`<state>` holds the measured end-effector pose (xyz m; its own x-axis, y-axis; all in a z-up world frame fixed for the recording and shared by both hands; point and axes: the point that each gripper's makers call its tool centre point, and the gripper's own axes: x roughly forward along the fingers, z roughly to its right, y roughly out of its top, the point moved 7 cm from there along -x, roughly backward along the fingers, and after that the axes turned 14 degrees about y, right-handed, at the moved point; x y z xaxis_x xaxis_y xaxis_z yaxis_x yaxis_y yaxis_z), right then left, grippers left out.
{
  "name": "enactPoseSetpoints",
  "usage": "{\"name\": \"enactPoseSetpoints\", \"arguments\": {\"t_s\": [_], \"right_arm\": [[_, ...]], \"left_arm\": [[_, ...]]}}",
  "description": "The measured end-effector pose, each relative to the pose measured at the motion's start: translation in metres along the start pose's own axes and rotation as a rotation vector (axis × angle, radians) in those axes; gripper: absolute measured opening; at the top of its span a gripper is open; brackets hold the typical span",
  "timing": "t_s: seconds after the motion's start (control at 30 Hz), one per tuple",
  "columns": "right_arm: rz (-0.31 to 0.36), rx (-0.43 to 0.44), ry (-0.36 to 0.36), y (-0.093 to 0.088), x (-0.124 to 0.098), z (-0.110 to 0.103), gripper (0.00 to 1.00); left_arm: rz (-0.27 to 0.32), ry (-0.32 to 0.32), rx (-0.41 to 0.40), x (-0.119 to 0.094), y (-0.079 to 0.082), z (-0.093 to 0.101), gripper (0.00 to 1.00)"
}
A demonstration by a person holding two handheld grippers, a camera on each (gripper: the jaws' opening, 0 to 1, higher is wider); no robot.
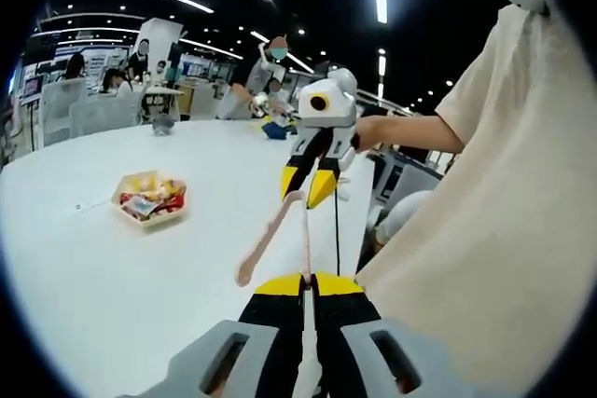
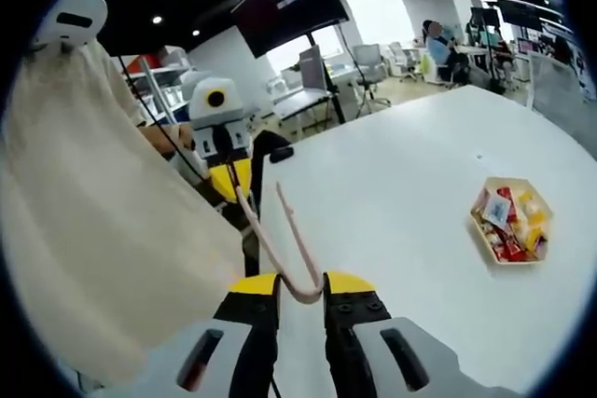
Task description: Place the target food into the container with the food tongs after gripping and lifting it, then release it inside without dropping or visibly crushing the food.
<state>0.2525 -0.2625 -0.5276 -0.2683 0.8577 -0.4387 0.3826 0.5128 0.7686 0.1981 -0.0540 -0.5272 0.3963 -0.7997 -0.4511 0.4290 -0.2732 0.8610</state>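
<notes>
From the left gripper view, my left gripper [image 1: 308, 288] has its 2 jaws pressed close together on the tongs [image 1: 273, 235], gripping one end. The tongs' long axis runs up and away from the jaws; one pink arm angles off to the left, the other rises nearly straight toward the right gripper [image 1: 309, 185], whose yellow-tipped jaws hang just above the tongs' far end; whether those jaws touch them I cannot tell. In the right gripper view, the right gripper [image 2: 300, 288] has the tongs' [image 2: 280, 240] curved bend between its jaws, the 2 arms reaching away toward the left gripper [image 2: 230, 179]; the jaws sit a little apart, and I cannot tell if they clamp. The container [image 1: 149, 199] of wrapped snacks sits well apart, far out on the white table [image 1: 112, 286]. Behind it are chairs, desks and seated people under ceiling light strips.
</notes>
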Motion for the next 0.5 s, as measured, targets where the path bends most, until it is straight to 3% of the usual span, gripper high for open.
{"name": "enactPoseSetpoints", "arguments": {"t_s": [0.5], "right_arm": [[-0.009,0.004,-0.053,-0.017,0.002,0.006,0.16]], "left_arm": [[-0.049,0.029,0.055,0.015,-0.011,-0.007,0.00]]}}
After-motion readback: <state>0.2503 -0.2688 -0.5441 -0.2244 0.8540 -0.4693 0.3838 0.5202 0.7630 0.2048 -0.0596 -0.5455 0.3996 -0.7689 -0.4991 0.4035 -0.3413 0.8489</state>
